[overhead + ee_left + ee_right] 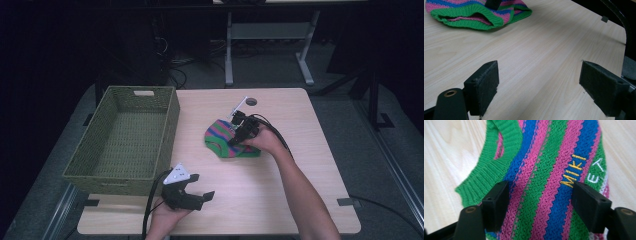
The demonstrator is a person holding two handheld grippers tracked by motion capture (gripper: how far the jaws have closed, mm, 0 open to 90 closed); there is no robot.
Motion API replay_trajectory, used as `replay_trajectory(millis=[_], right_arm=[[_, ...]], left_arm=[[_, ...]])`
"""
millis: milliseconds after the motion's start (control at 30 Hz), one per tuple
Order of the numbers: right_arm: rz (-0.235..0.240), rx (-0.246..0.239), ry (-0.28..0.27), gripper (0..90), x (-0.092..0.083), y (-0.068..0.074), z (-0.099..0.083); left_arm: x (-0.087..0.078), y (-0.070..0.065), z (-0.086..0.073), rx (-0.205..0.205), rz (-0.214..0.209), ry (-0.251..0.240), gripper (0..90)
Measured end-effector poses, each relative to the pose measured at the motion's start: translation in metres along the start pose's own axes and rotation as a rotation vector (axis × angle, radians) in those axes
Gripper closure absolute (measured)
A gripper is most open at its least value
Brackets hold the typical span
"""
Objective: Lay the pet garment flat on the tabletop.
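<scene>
The striped knit garment (227,140) lies at the high view's centre, partly hidden by the right gripper (236,139), whose spread jaws straddle the knit; whether they pinch it is unclear. The left gripper (200,196), lower centre, has its jaws spread over bare table (300,165), and the upper frame edge of its own view cuts off the garment.

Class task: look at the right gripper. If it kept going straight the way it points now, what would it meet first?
Most likely the striped knitted garment: the right gripper points down at it, open jaws straddling the stripes, apparently touching already. Below lies the table.

"MIKI" on the striped knit (544,182)
</scene>
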State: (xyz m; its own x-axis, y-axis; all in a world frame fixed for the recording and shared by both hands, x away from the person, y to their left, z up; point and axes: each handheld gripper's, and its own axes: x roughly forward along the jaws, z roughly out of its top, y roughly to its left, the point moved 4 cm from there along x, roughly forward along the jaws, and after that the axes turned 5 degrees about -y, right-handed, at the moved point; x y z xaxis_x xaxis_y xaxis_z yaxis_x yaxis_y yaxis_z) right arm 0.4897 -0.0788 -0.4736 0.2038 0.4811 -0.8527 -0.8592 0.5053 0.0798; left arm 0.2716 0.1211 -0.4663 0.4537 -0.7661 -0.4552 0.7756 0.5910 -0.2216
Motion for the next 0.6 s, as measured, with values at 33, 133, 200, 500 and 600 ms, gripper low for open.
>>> replay_trajectory(millis=[33,133,200,500,600], right_arm=[[-0.003,0.005,0.012,31.3,0.0024,0.001,-0.0007],[-0.03,-0.01,0.033,35.3,0.0075,0.0028,-0.0009],[-0.038,-0.013,0.04,38.6,0.0071,0.0035,-0.0009],[-0.058,-0.005,0.045,52.6,0.007,0.0048,-0.0004],[-0.087,-0.018,0.053,56.7,0.0072,0.0057,0.0]], left_arm=[[0.0003,-0.0004,0.0,0.0,0.0,-0.001,15.6],[0.0005,-0.0007,-0.0001,0.002,-0.002,-0.001,15.7],[0.0002,-0.0005,0.0,0.001,-0.002,-0.002,15.7],[0.0008,-0.0015,-0.0001,0.001,-0.001,0.001,15.6],[0.0009,-0.0012,0.0001,0.0,0.0,-0.002,15.7]])
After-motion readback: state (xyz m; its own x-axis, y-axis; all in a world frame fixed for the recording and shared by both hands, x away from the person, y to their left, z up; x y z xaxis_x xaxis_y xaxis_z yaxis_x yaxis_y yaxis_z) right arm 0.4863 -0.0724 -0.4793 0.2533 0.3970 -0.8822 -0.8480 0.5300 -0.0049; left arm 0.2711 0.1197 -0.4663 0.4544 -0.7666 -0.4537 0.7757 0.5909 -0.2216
